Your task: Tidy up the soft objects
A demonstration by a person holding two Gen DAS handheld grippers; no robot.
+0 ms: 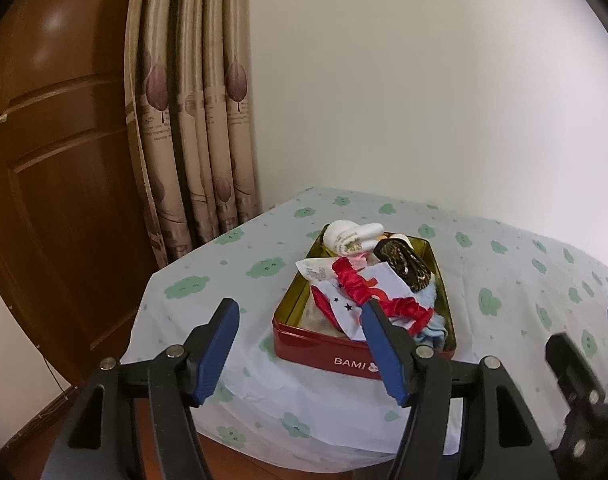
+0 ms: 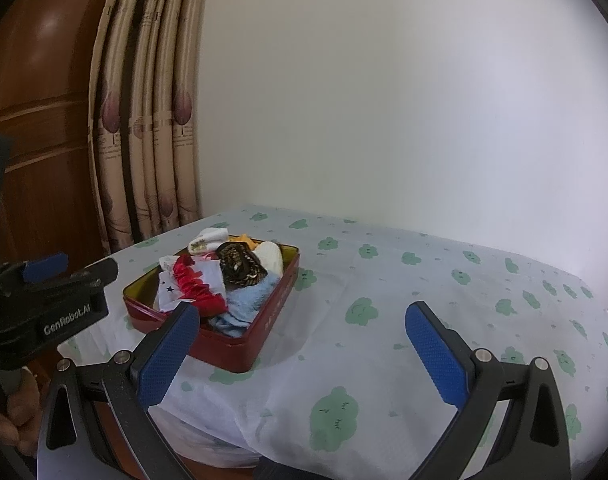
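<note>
Left gripper (image 1: pixel 300 344), right gripper (image 2: pixel 304 354): jaws spread, empty; red tin (image 2: pixel 240 350) near tablecloth (image 2: pixel 383 320) edge.

A table draped in a white cloth (image 2: pixel 383 320) printed with green cloud shapes carries 1 red tin (image 1: pixel 327 354) lettered BAMI, which sits directly on the cloth near the corner closest to the curtain, heaped with soft items.
</note>
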